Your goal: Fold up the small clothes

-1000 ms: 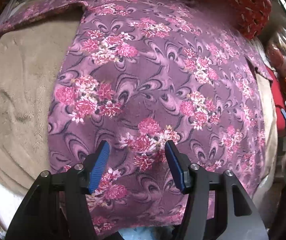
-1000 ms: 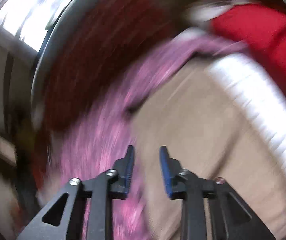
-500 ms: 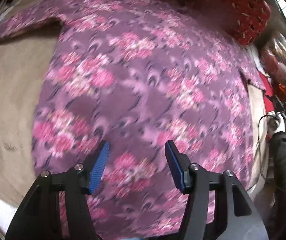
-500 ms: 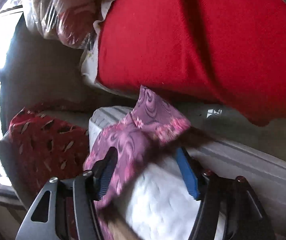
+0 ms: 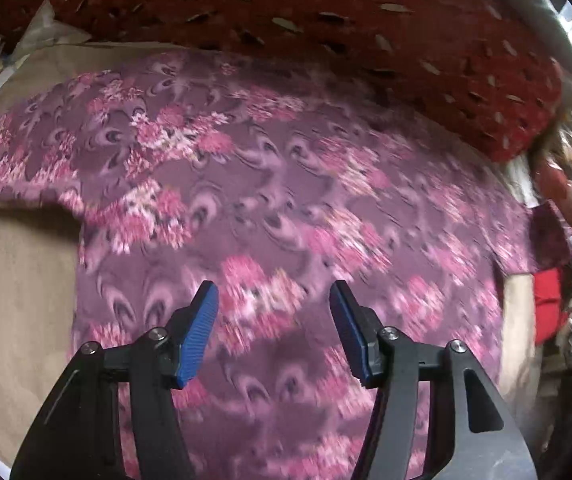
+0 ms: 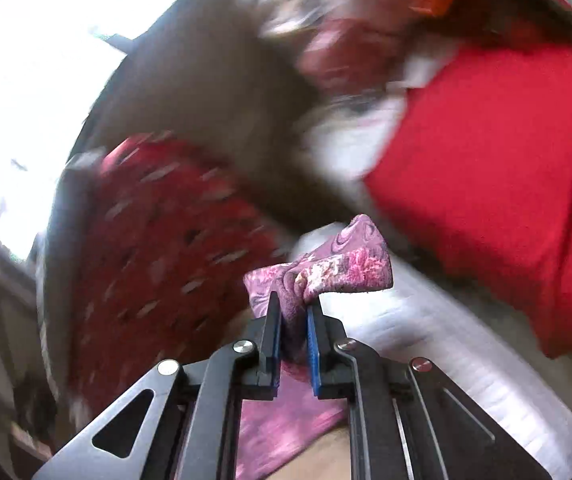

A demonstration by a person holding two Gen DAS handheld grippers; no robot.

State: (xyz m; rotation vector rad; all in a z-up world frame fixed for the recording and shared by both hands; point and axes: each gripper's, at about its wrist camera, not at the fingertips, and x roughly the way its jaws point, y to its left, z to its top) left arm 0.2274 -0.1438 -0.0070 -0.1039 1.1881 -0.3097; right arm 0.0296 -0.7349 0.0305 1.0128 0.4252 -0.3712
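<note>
Garment: purple floral top (image 5: 270,200) spread flat on tan blanket (image 5: 14,280), red cushion (image 5: 366,40) behind.
Left gripper (image 5: 273,312): jaws apart, above cloth, nothing between.
Right gripper (image 6: 294,312): jaws clamped on bunched sleeve corner (image 6: 326,268).

Tan blanket (image 5: 14,288): plush, covers the bed's top, bare along the left edge of the left wrist view.
Dark red patterned cushion (image 5: 326,28): lies along the bed's far edge, with pale leaf-shaped marks; blurred at the left of the right wrist view (image 6: 158,248).
Red cloth (image 6: 506,184): plain, bright, fills the right side of the right wrist view, above the mattress edge.
White mattress edge (image 6: 426,340): quilted, runs below the red cloth.
Window (image 6: 26,80): very bright, upper left corner.
</note>
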